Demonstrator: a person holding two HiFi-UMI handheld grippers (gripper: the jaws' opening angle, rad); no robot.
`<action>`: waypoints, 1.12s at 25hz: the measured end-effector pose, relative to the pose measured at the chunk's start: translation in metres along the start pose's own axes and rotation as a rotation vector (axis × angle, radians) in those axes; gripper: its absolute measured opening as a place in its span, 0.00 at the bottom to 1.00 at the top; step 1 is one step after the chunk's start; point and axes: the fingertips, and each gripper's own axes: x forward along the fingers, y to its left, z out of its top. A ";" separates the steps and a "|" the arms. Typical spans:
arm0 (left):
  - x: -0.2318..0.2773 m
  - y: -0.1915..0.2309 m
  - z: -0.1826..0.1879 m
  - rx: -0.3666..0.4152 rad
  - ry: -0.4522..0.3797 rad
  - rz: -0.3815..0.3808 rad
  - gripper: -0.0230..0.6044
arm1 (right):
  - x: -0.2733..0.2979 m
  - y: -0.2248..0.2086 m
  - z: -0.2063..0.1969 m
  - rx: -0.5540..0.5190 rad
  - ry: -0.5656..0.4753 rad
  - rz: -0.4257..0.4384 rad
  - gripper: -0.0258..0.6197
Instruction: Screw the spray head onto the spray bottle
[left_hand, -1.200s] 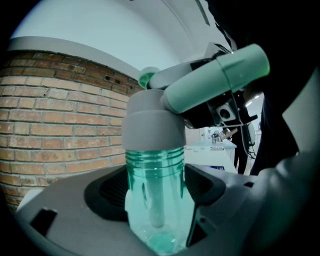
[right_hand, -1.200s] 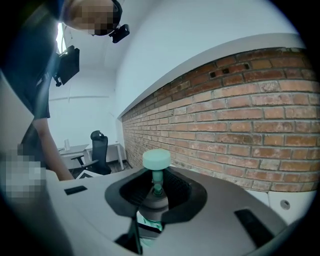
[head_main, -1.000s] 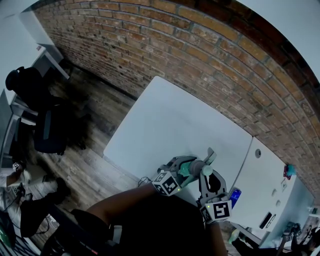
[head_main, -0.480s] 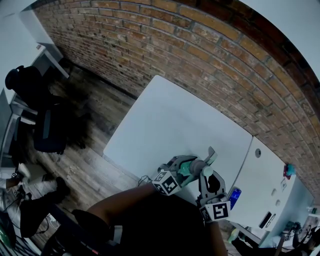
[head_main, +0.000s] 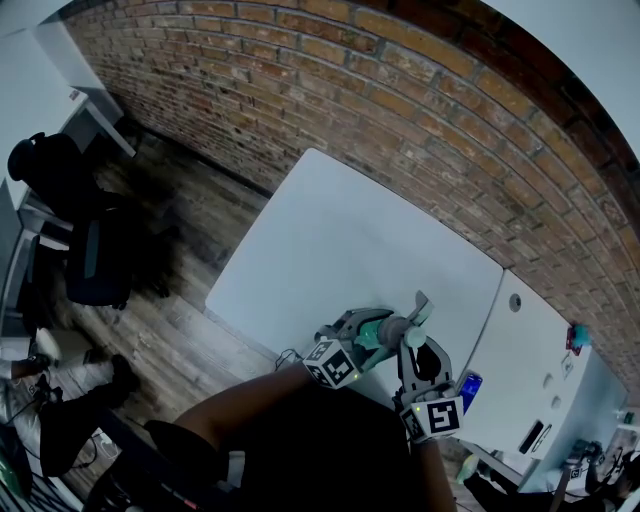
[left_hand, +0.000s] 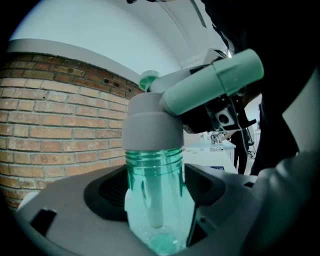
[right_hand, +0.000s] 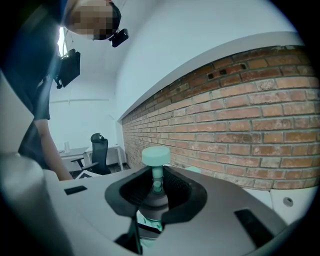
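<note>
Currently: spray bottle (left_hand: 155, 190) with spray head (left_hand: 215, 82) on top, lower centre of head view.
Jaws of left gripper (head_main: 372, 333) clamp the bottle; jaws of right gripper (head_main: 410, 348) clamp the head's grey collar (right_hand: 152, 197).

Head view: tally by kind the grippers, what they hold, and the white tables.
Grippers: 2 (left gripper, right gripper)
Spray bottle: 1
Spray head: 1
White tables: 2 (big table, side table)
Total: 6
</note>
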 end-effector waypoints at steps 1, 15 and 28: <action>0.000 0.000 0.000 0.001 0.000 0.000 0.56 | 0.001 0.000 0.001 -0.007 0.005 0.000 0.15; -0.001 -0.001 0.001 0.003 -0.001 0.006 0.56 | -0.003 -0.004 0.000 0.014 -0.022 -0.007 0.15; 0.002 -0.001 0.001 -0.008 0.004 0.002 0.56 | -0.007 -0.006 0.000 -0.062 0.037 0.024 0.16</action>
